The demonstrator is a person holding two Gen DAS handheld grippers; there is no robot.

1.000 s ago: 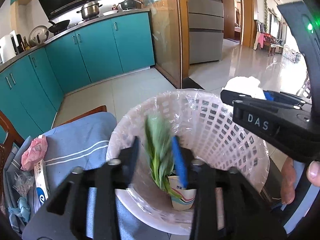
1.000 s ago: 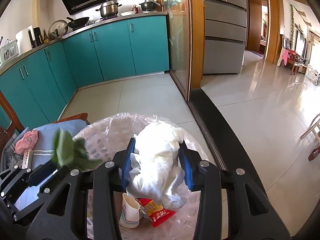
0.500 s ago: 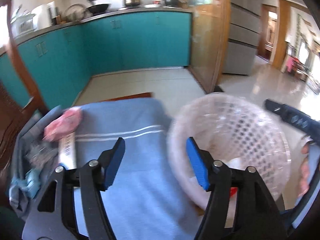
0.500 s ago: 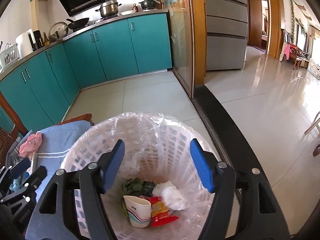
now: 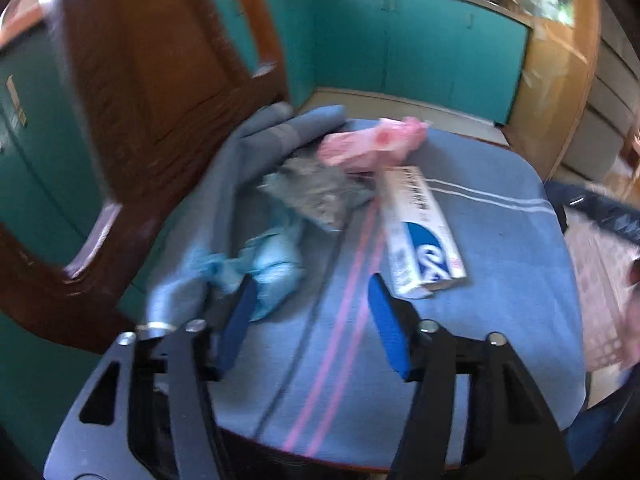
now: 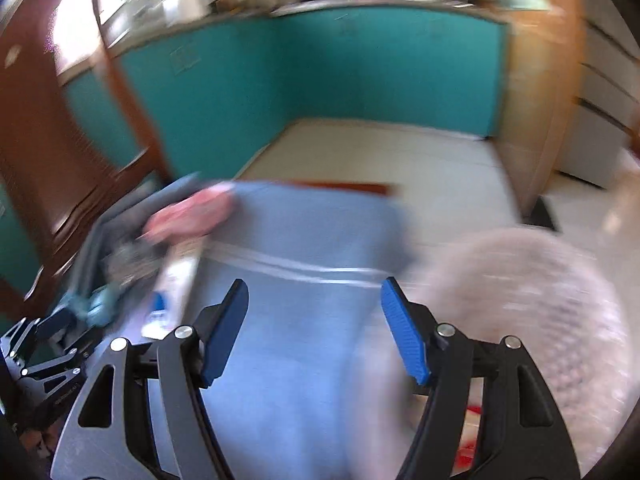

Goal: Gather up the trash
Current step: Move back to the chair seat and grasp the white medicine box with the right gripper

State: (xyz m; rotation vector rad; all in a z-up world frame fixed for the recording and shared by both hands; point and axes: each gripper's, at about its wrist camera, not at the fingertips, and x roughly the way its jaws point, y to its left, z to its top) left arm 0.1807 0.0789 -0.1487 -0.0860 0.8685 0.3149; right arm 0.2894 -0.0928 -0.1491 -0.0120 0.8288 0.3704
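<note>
Clearly, trash remained on the blue cloth (image 5: 500, 280) over the seat: a white and blue carton (image 5: 420, 232) in the middle, a pink wrapper (image 5: 372, 144) at the far side, a grey crumpled bag (image 5: 316, 192) and a light blue wad (image 5: 272, 268) to the left. The lined basket (image 6: 560, 300) stood just right of the seat. Your left gripper (image 5: 312, 324) hung over the cloth, empty, its jaws closing slightly. Your right gripper (image 6: 316, 328) was spread wide, holding nothing. You seemed between pickups; next, centre a jaw pair around one piece, probably the wad or carton.
</note>
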